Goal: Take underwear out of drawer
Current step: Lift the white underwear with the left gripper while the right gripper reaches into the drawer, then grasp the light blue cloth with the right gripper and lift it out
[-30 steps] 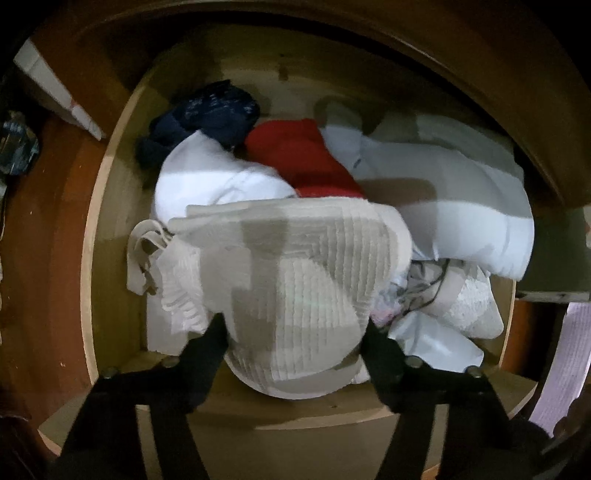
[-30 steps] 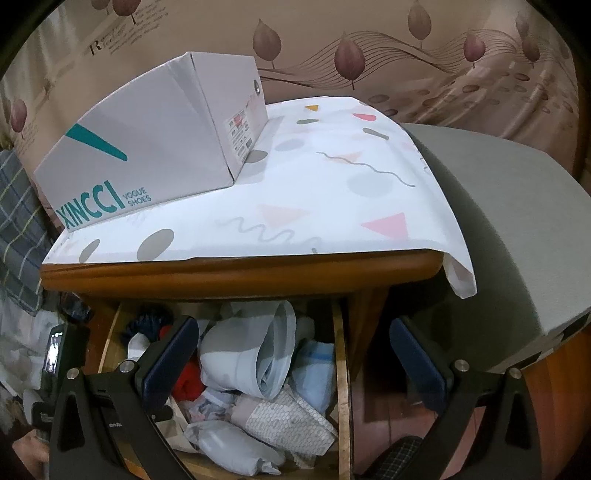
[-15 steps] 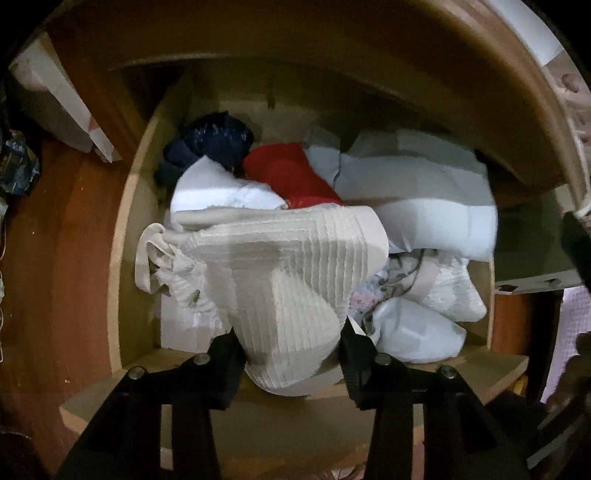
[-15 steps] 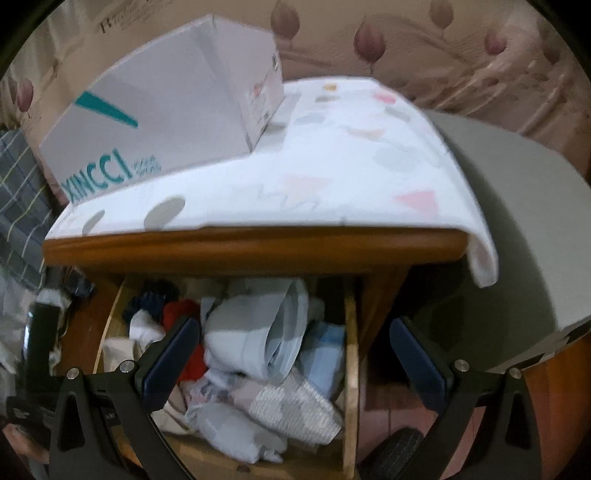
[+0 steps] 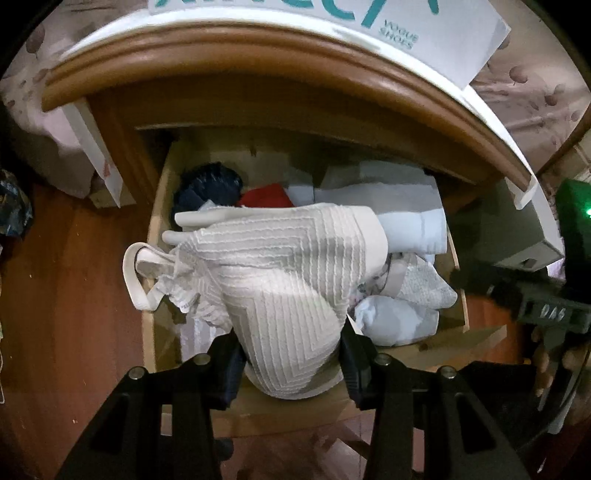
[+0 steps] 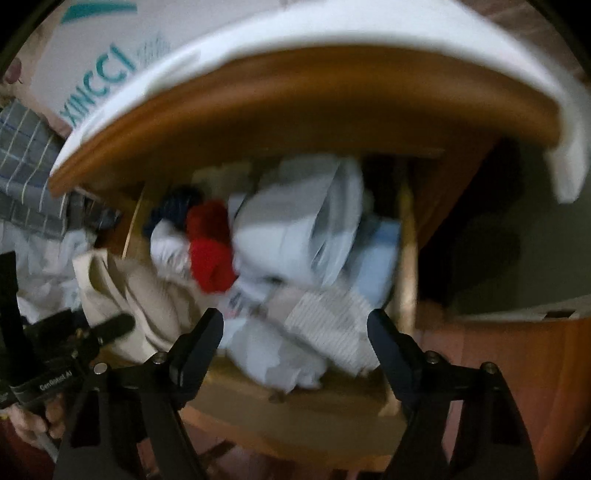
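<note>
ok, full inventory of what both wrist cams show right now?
ribbed underwear: 1, cream-white, clamped in left gripper above drawer
drawer: 1, light wood, open under the top
red garment: 1, red, mid-back in drawer
dark garment: 1, navy, back left in drawer
pale folded clothes: several, white and light blue, drawer right
shoe box: 1, white, teal print, on the top
left gripper: black, shut on underwear
right gripper: black, open over drawer, jaws just closing

Underwear (image 5: 288, 295) ribbed knit cloth; drawer (image 5: 155, 236) pale matt wood
</note>
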